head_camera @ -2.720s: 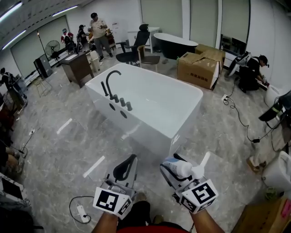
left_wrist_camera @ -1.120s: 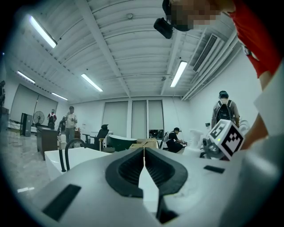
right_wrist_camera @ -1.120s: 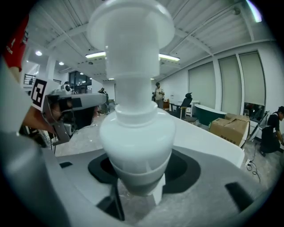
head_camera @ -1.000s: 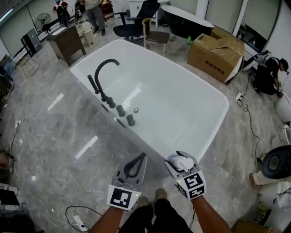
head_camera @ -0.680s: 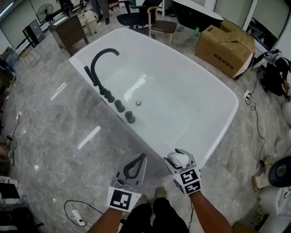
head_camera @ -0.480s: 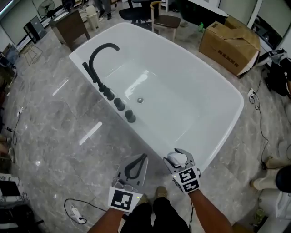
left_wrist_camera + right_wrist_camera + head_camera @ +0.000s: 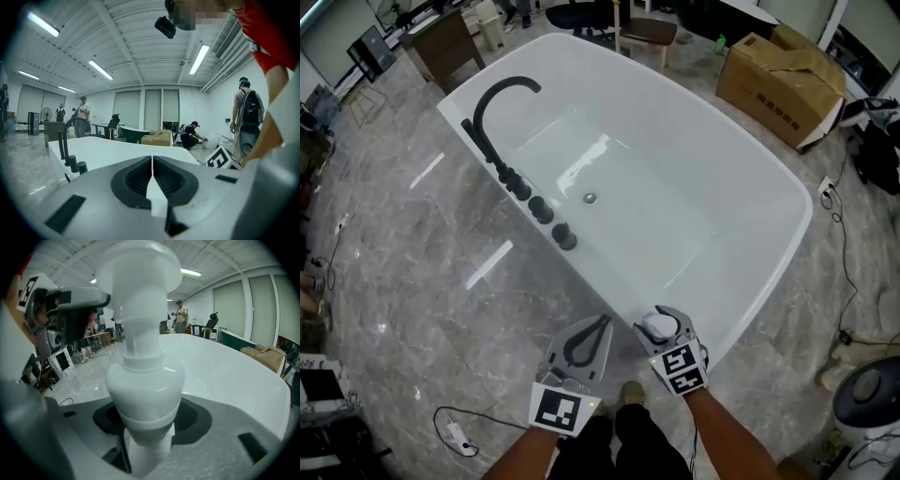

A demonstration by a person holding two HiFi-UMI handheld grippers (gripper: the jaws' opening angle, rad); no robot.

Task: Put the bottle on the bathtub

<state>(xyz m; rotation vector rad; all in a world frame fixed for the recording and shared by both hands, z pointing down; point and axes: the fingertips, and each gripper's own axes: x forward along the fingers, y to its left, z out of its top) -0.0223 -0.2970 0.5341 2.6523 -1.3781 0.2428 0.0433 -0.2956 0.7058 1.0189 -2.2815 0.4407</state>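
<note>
R gripper [image 7: 660, 317] is clamped on the lower body of the white pump bottle [image 7: 143, 376], roughly upright, pump head on top. Bathtub [image 7: 759, 281] rim lies just ahead of & below its jaws. L gripper [image 7: 586, 336], just beside it, has jaws together w/ nothing between. Best approach, I'd judge: bring the base fully over the flat rim, not the sloping inner wall, lower till it seats, then let go slowly. The glossy rim looks slippery.
</note>
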